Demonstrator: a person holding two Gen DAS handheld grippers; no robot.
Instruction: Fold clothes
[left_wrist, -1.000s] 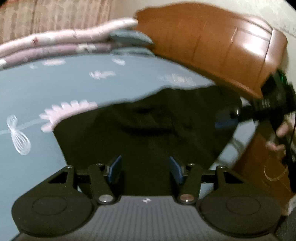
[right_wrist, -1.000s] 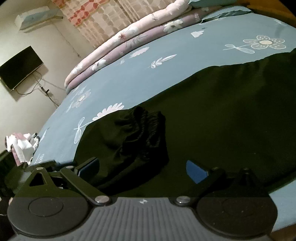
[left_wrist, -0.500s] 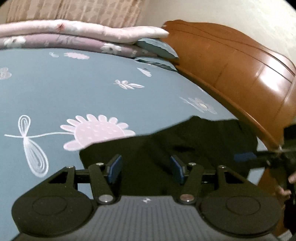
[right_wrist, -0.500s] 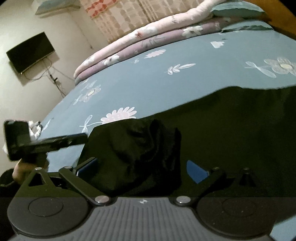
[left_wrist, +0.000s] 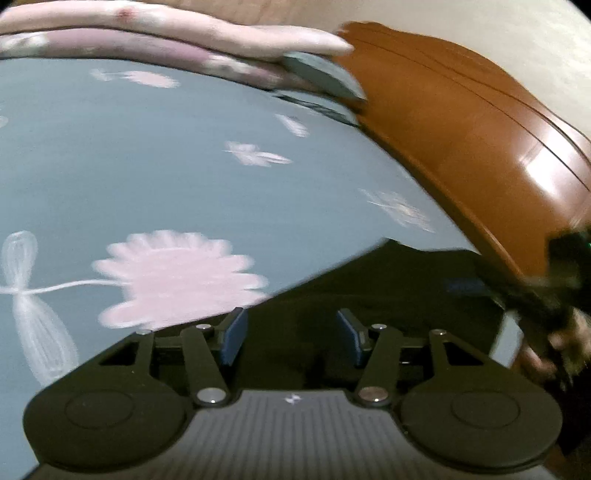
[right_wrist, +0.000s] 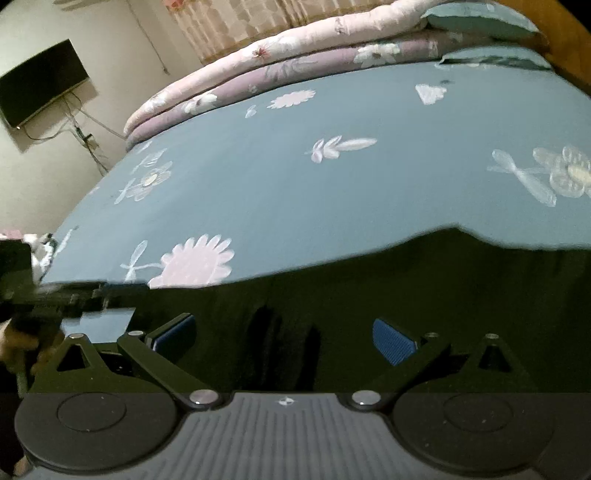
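Black garment spread on the bed, both hand-held grippers held apart over it

The black garment (right_wrist: 424, 295) was laid on the blue flowered bedsheet (right_wrist: 295, 177), near the wooden headboard (left_wrist: 461, 122). The left hand-held gripper (left_wrist: 291, 332) and the right hand-held gripper (right_wrist: 284, 334) were kept released, blue pads (right_wrist: 391, 341) spread, no cloth pinched. Folded quilts (right_wrist: 295, 55) were stacked along the bed's far edge

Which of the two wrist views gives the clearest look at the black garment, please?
The right wrist view: the black garment spreads sharply across the blue bedsheet, its far edge visible from side to side. In the left wrist view the same garment shows only a motion-blurred corner beside the wooden headboard.
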